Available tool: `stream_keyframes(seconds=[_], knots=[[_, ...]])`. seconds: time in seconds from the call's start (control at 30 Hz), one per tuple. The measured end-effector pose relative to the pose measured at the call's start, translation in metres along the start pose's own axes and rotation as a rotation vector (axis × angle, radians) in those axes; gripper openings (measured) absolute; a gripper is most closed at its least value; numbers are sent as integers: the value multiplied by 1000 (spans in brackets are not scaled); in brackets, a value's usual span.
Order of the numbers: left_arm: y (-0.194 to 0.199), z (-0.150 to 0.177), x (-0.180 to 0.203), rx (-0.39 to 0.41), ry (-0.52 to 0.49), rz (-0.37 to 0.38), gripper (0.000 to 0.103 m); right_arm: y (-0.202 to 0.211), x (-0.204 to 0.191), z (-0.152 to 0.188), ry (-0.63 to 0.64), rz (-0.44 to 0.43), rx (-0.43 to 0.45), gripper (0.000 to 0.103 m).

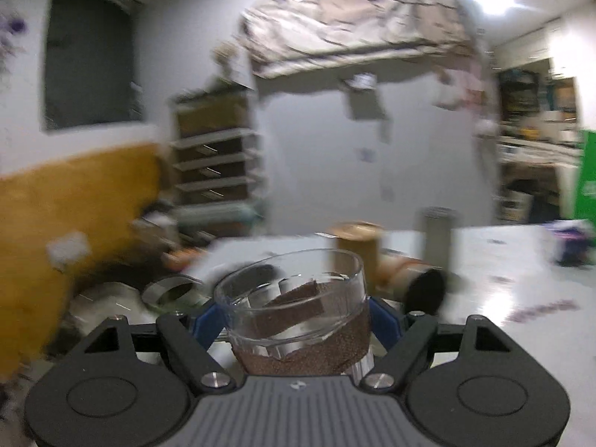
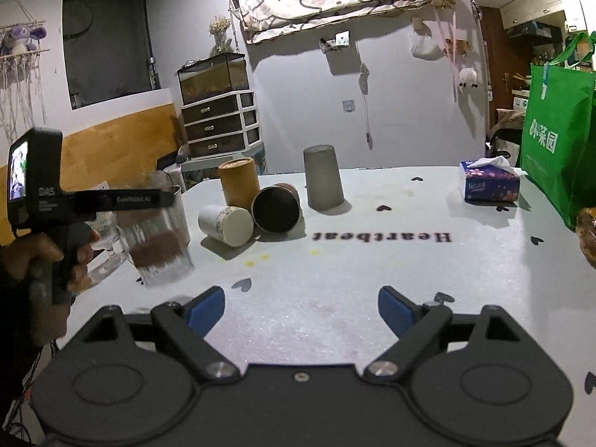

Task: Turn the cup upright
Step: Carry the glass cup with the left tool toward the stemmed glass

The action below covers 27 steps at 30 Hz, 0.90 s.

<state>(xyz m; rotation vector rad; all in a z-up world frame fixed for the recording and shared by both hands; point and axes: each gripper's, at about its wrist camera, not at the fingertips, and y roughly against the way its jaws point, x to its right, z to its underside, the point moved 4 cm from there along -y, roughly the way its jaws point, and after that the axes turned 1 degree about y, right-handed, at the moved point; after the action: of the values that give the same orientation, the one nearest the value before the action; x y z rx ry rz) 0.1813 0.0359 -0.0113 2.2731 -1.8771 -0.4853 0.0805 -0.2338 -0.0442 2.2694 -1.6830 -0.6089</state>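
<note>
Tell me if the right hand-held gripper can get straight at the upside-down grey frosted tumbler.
Probably yes. The right hand-held gripper is open and empty, and bare white tabletop lies between it and the grey frosted tumbler. The black-lidded brown canister lies apart to the tumbler's left.

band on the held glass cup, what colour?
Brown, speckled band on the clear glass cup; left wrist view shows it best.
</note>
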Motion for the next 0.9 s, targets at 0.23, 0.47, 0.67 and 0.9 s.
stream_keyframes(seconds=[0.23, 0.47, 0.67, 0.9], knots=[[-36, 5, -45, -17, 44, -163, 81, -4, -10, 4, 11, -5, -1, 90], [-57, 19, -64, 7, 32, -247, 81, -2, -22, 4, 32, -16, 19, 90], [-68, 32, -64, 25, 16, -251, 81, 0, -31, 4, 49, -23, 24, 90], [-64, 35, -67, 27, 46, -243, 82, 0, -33, 4, 50, -30, 24, 90]])
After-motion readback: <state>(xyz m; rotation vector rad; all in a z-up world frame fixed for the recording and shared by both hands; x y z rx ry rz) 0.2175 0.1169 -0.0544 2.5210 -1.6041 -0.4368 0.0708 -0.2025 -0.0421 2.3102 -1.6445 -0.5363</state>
